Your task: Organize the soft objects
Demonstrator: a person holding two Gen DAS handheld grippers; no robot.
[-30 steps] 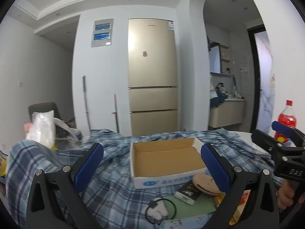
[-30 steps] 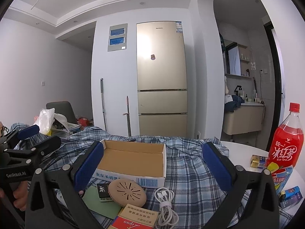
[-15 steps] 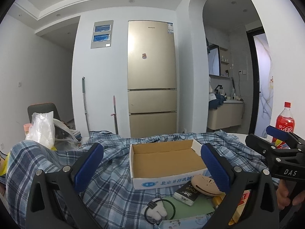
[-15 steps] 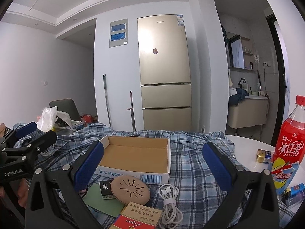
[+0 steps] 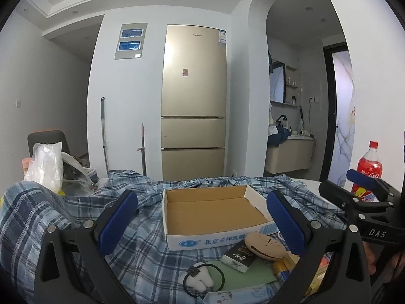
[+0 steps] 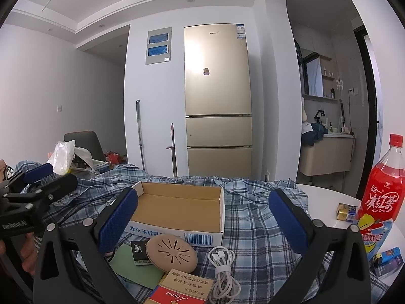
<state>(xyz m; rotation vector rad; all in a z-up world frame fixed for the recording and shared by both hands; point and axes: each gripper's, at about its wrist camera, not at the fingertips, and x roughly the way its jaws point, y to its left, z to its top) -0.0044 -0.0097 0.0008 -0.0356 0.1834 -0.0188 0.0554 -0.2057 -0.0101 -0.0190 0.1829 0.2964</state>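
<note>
Behind the round white table [image 6: 326, 197] stands a tall gold fridge [image 6: 218, 96], and a blue-and-white plaid shirt [image 6: 253, 217] is spread over most of the tabletop. On the shirt I see a shallow open cardboard box [image 6: 177, 210], empty, its long axis running roughly across my right view and slanting away to the right in the left view. Just in front of it lie a flat round beige perforated disc [image 6: 172, 253], a small black packet [image 6: 140, 250], a green sheet [image 6: 136, 266], a coiled white charging cable [image 6: 222, 271] whose loop runs front to back, and a red-and-cream carton [image 6: 177, 288]. From the left camera, a black hair tie with a small white plush charm [image 5: 200, 278] sits nearest me on the shirt. A red iced tea bottle [image 6: 384, 197] stands upright at the right edge of the table. My left gripper [image 5: 200, 217] hangs above the shirt with its blue-padded fingers [image 5: 119, 220] spread wide, holding nothing; my right gripper [image 6: 202, 220] is likewise parted and empty, framing the box.
</note>
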